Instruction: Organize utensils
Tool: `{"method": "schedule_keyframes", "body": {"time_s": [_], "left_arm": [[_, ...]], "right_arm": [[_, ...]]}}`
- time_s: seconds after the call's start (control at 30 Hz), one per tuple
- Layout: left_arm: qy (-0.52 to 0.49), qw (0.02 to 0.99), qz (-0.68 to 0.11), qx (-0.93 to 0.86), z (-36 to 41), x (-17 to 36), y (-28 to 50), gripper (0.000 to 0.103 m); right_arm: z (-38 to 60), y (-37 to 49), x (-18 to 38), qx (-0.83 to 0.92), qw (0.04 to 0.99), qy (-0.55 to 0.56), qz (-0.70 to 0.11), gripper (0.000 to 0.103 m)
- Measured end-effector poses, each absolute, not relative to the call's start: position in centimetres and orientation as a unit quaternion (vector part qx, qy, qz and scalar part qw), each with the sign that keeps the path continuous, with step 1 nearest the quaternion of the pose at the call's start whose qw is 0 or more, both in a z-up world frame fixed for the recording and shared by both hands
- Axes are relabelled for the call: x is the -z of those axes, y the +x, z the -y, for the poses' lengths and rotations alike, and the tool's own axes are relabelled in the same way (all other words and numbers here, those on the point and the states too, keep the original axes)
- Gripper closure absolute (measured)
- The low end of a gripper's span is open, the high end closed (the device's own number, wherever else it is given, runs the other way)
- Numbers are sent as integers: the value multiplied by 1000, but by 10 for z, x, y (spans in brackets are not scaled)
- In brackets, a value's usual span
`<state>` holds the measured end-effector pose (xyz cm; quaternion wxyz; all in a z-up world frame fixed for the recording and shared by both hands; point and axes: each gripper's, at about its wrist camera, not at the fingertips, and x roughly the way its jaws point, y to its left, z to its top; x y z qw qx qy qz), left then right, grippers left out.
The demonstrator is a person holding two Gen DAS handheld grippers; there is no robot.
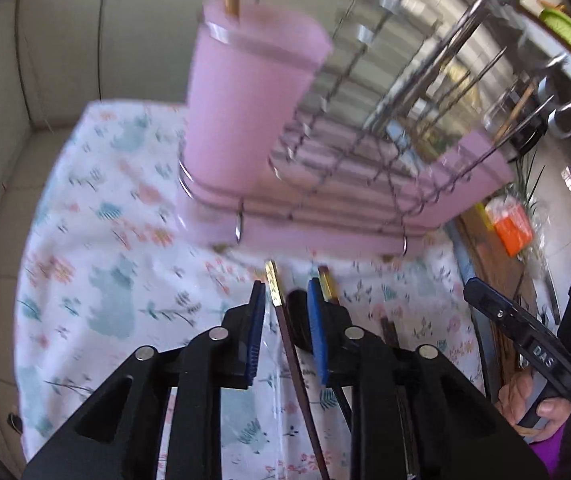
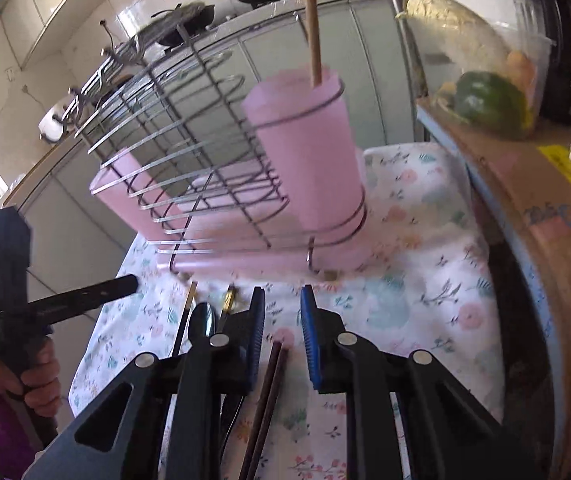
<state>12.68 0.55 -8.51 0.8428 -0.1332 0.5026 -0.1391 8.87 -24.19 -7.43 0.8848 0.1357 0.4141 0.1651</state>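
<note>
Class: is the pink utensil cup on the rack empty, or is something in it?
Not empty: one wooden stick stands upright in the pink cup.

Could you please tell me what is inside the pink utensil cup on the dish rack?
One wooden stick rises out of the pink utensil cup, leaning at its rim. Its lower end, and anything else inside, is hidden by the opaque wall.
</note>
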Motion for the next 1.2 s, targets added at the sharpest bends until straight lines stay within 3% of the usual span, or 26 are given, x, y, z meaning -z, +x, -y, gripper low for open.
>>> {"method": "schedule_keyframes", "body": {"time_s": [0.37,0.53,1.2], "left_arm": [[-128,801,-578,89,16,132,160,85],[-139,800,-576,88,18,136,158,92],[-149,797,-577,103,-19,128,164,93]], "right_arm": [[231,96,93,-187,860,149,-451,85],[223,102,95,-203,845,167,-466,85],[178,126,120,-214,810,163,-521,85]]}}
